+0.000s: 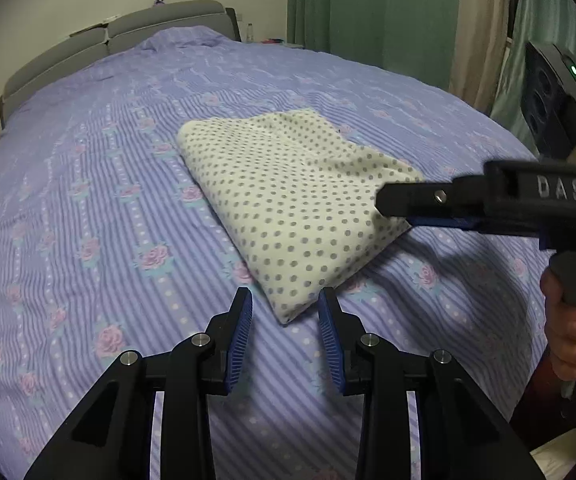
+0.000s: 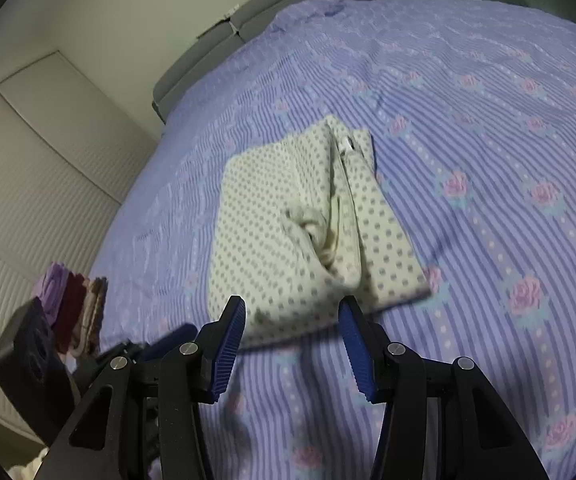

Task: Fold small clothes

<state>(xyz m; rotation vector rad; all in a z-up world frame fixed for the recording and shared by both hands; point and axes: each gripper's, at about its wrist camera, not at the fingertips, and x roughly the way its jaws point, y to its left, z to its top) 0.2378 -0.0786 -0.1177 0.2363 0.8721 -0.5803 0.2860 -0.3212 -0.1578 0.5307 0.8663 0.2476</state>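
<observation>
A small cream garment with grey dots (image 1: 288, 196) lies folded on the bed; in the right wrist view (image 2: 288, 232) its open edge with loose layers faces me. My left gripper (image 1: 285, 312) is open, its jaws just before the garment's near corner, holding nothing. My right gripper (image 2: 292, 320) is open and empty at the garment's near edge. In the left wrist view it comes in from the right (image 1: 392, 200) over the garment's right corner.
The purple striped, flowered bedspread (image 1: 107, 200) covers the whole bed. A grey headboard (image 1: 127, 32) stands at the far end. Green curtains (image 1: 368, 8) hang at the back right. A stack of folded clothes (image 2: 75, 304) lies at the bed's left edge beside white wardrobe doors (image 2: 27, 160).
</observation>
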